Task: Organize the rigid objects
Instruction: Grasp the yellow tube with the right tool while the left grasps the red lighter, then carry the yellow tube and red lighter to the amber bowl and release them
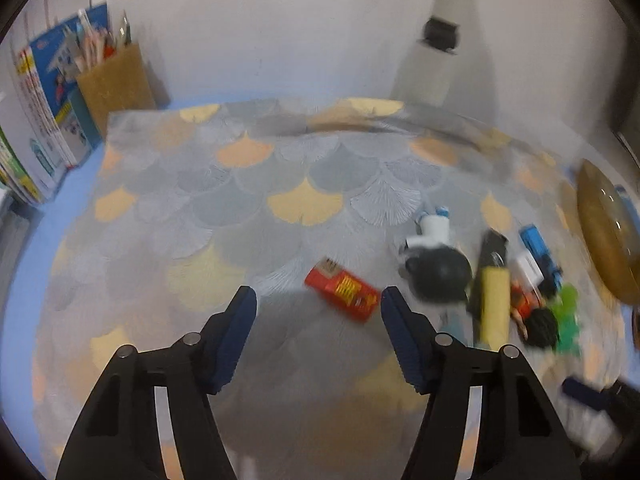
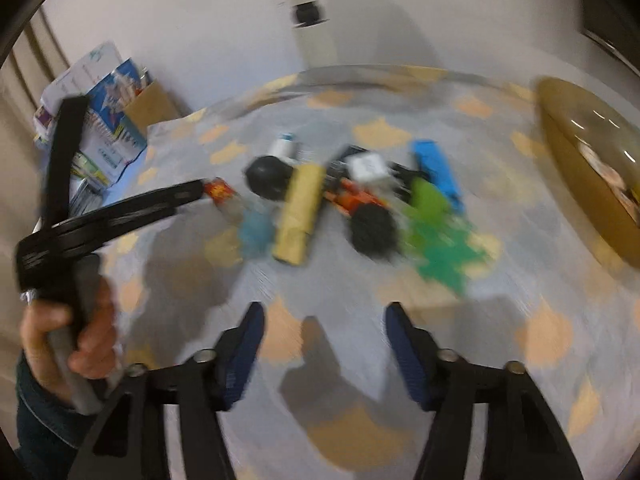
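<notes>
Surface: table cloth (image 1: 248, 208) in grey scallop pattern with peach patches over a blue top; plain pale wall behind. Far left: upright books (image 1: 44, 120) and a brown pen holder (image 1: 114, 84). Far right: a brown oval dish (image 1: 608, 232), partly out of frame.

Objects, left to right: red box (image 1: 342, 290) lying flat; black-and-white rounded toy (image 1: 434, 260); yellow cylinder (image 1: 494, 306); orange figure with black hair (image 1: 534, 316); green piece (image 1: 568, 316); blue block (image 1: 540, 256). All clustered right of centre. Motion blur; identities uncertain.

Left gripper (image 1: 318, 300): jaws apart, nothing between, red box just beyond. Right gripper (image 2: 324, 316): jaws apart, empty, short of the cluster.
</notes>
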Demonstrator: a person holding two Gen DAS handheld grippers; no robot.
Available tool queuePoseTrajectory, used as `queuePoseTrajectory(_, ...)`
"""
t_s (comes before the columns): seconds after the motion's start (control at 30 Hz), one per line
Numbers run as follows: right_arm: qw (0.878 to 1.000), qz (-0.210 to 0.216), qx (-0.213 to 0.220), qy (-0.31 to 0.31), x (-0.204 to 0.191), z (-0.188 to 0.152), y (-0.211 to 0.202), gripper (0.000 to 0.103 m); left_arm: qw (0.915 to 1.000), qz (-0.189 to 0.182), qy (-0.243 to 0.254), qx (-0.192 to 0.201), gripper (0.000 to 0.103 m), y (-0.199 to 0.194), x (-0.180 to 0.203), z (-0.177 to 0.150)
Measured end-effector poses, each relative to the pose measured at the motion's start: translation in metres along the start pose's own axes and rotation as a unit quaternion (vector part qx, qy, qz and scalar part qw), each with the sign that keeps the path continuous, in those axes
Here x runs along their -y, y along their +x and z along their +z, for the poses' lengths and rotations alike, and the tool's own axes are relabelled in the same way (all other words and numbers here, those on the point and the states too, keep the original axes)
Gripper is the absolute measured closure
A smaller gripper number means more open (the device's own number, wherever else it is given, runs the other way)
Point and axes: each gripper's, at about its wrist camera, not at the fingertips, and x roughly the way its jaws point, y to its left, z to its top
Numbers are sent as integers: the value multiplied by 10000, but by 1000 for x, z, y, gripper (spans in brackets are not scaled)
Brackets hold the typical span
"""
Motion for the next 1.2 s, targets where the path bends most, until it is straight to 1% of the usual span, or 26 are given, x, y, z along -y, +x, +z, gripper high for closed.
queuePoseTrajectory(0.07, 9998, 46, -157, 113, -4, 12, 16, 50, 10000, -54, -36, -73, 41, 14, 4, 2)
queuePoseTrajectory(0.13, 9998, 3, -110, 141, -8, 19, 27, 50, 9999, 18, 55, -130, 42, 24, 9, -1)
queuePoseTrajectory(0.17, 9999, -122, -63, 99, -11, 23, 34, 51, 9997, 169, 174, -6, 41, 24, 14, -1)
queuePoseTrajectory(0.2, 9997, -213, -36, 68, -13, 26, 39, 51, 9993, 259, 273, 13, 41, 26, 18, -2)
queuePoseTrajectory(0.27, 9993, -359, -47, 2, -15, 31, 52, 51, 9992, 223, 337, 65, 41, 27, 20, -2)
queuePoseTrajectory(0.33, 9978, -607, 121, -218, -22, 34, 58, 51, 9990, 193, 392, 109, 42, 27, 19, -3)
queuePoseTrajectory(0.37, 9961, -777, 163, -374, -26, 36, 61, 53, 9989, 186, 419, 126, 47, 26, 18, -4)
queuePoseTrajectory(0.4, 9935, -989, 219, -521, -30, 34, 63, 54, 9988, 164, 442, 152, 59, 25, 17, -5)
queuePoseTrajectory(0.43, 9929, -1012, 268, -564, -31, 33, 62, 65, 9987, 158, 465, 160, 65, 22, 16, -7)
queuePoseTrajectory(0.47, 9935, -939, 269, -581, -32, 31, 60, 79, 9987, 156, 451, 149, 73, 19, 12, -10)
queuePoseTrajectory(0.5, 9937, -915, 231, -605, -30, 30, 59, 79, 9990, 110, 409, 111, 77, 16, 8, -12)
queuePoseTrajectory(0.53, 9942, -876, 188, -589, -28, 28, 57, 79, 9993, 42, 379, 68, 78, 13, 3, -15)
queuePoseTrajectory(0.6, 9960, -754, 121, -471, -21, 23, 51, 79, 9986, -122, 510, -9, 79, 6, -2, -23)
queuePoseTrajectory(0.7, 9970, -653, 120, -399, -13, 9, 42, 79, 9953, -90, 963, 13, 79, -7, -6, -43)
queuePoseTrajectory(0.77, 9972, -635, 112, -371, -11, -1, 35, 79, 9927, -195, 1191, -18, 79, -16, -11, -54)
queuePoseTrajectory(0.83, 9977, -581, 16, -355, -8, -15, 25, 79, 9890, -371, 1428, -102, 79, -23, -15, -63)
queuePoseTrajectory(0.87, 9975, -601, -43, -366, -7, -25, 19, 79, 9857, -538, 1588, -165, 78, -28, -18, -68)
queuePoseTrajectory(0.93, 9970, -631, -79, -433, -7, -46, 7, 79, 9809, -622, 1832, -201, 75, -36, -21, -79)
queuePoseTrajectory(0.97, 9969, -636, -85, -462, -6, -55, 2, 79, 9776, -642, 1996, -199, 68, -41, -22, -85)
queuePoseTrajectory(1.0, 9966, -656, -95, -494, -5, -67, -6, 79, 9747, -641, 2131, -196, 65, -45, -23, -91)
queuePoseTrajectory(1.1, 9967, -660, -64, -466, 3, -91, -21, 79, 9680, -690, 2405, -207, 65, -57, -27, -107)
queuePoseTrajectory(1.13, 9973, -618, -48, -398, 7, -96, -25, 78, 9678, -678, 2415, -199, 65, -59, -27, -109)
queuePoseTrajectory(1.17, 9980, -547, -38, -309, 11, -100, -29, 76, 9686, -646, 2394, -174, 65, -60, -26, -110)
queuePoseTrajectory(1.2, 9991, -390, -48, -141, 17, -103, -32, 73, 9708, -611, 2314, -169, 60, -59, -24, -109)
